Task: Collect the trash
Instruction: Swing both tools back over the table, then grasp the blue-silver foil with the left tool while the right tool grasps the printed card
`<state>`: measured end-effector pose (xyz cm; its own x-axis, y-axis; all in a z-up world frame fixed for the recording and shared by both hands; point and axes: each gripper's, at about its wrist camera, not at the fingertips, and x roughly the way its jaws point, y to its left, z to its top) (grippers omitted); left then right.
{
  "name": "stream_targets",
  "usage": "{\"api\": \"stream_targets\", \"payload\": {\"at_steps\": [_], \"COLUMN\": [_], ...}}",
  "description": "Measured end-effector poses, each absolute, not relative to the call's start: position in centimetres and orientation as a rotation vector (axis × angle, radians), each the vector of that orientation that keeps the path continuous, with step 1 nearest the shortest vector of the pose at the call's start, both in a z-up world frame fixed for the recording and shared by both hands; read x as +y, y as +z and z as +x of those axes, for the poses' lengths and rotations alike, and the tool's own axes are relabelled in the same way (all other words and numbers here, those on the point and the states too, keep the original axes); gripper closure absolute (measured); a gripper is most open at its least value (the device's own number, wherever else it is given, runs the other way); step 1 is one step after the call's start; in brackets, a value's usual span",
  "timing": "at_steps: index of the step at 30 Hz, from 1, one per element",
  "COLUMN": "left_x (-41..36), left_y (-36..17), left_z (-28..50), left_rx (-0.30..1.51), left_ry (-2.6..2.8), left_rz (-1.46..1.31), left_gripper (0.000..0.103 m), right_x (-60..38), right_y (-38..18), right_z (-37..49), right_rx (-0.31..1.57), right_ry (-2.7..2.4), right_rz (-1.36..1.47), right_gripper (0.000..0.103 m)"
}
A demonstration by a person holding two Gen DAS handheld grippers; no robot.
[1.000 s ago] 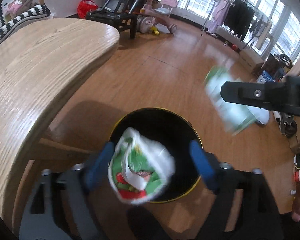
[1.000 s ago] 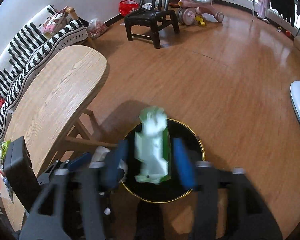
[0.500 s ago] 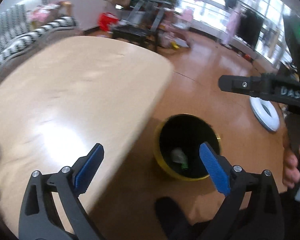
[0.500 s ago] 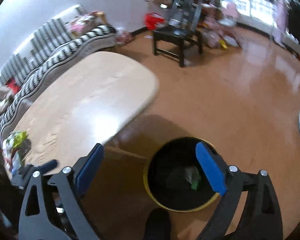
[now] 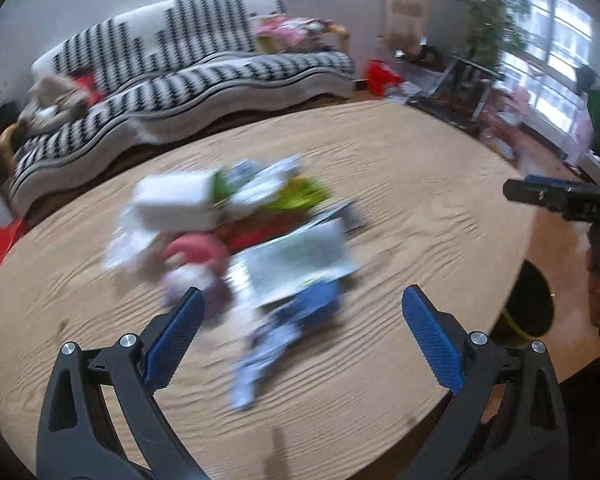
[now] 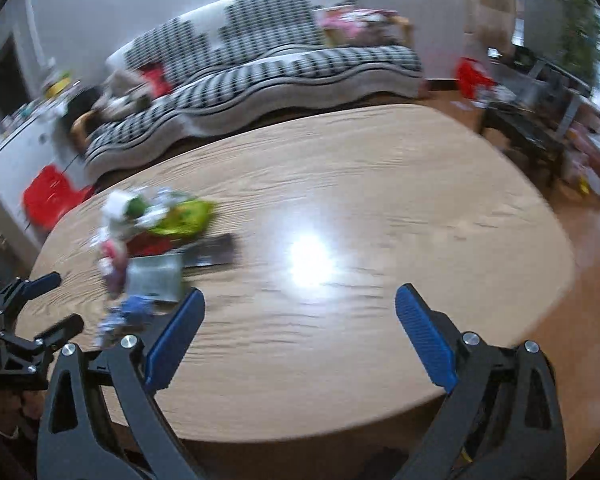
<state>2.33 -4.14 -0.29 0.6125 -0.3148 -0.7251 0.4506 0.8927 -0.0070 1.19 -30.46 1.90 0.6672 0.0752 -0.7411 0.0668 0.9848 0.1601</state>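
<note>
Two grippers over the wooden table [image 5: 420,184], both spread wide and empty! Left gripper [image 5: 300,316] frames the blurred trash pile [image 5: 244,232] at mid-frame; right gripper [image 6: 298,314] sees that pile at centre left, bare tabletop between its fingers. Black bin [image 5: 534,300] peeks out at lower right.

The right hand-held gripper [image 6: 298,320] hangs wide and empty over the desk [image 6: 380,184]. A blurred trash pile [image 6: 152,240] lies at ten o'clock. The left hand-held gripper [image 6: 50,304] shows at nine.
</note>
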Motion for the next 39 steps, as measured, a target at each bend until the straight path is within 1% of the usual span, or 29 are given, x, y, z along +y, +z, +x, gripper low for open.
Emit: {"api": "stream_targets", "payload": {"at_steps": [5,9,17,24,31,34,35,36,37,38,39], "left_x": [0.6,1.4,-1.0,-3.4,-4.1,-4.0,-4.0,-4.0,-3.9,-3.9,-4.0], "left_y": [-1.9,-2.9,-4.9,-7.5,-9.3,-9.7,-9.6,-9.4,-9.4,-9.3,-9.2], "left_z": [2.0,1.7,2.1,3.1,4.4,4.7,4.9,5.0,5.0,5.0,5.0], "left_rx": [0.831,0.844,0.869,0.885,0.920,0.923,0.919,0.916,0.917,0.917,0.918], "left_ry": [-0.405,-0.436,-0.497,-0.533,-0.512,-0.506,-0.498,-0.491,-0.486,-0.485,-0.488], "left_rz": [0.189,0.207,0.246,0.280,0.290,0.275,0.274,0.268,0.264,0.259,0.258], "left_gripper": [0.007,0.007,0.007,0.007,0.008,0.013,0.019,0.026,0.029,0.037,0.045], "right_x": [-23.9,-21.5,-20.7,-20.0,-18.6,-18.4,-18.4,-18.4,-18.4,-18.4,-18.4], "right_y": [1.4,0.6,-1.3,-4.0,-6.7,-7.4,-7.5,-7.6,-7.6,-7.7,-7.7], "right_z": [3.2,4.1,5.7,8.0,10.3,11.0,11.1,11.3,11.3,11.4,11.5], "right_rx": [0.861,0.878,0.916,0.978,1.035,1.051,1.057,1.060,1.062,1.066,1.072], "right_ry": [0.102,0.150,0.175,0.237,0.289,0.319,0.332,0.343,0.355,0.368,0.381], "right_rz": [0.119,0.107,0.109,0.124,0.114,0.150,0.169,0.179,0.192,0.205,0.221], "right_gripper": [0.010,0.010,0.010,0.011,0.016,0.020,0.022,0.026,0.029,0.034,0.042]}}
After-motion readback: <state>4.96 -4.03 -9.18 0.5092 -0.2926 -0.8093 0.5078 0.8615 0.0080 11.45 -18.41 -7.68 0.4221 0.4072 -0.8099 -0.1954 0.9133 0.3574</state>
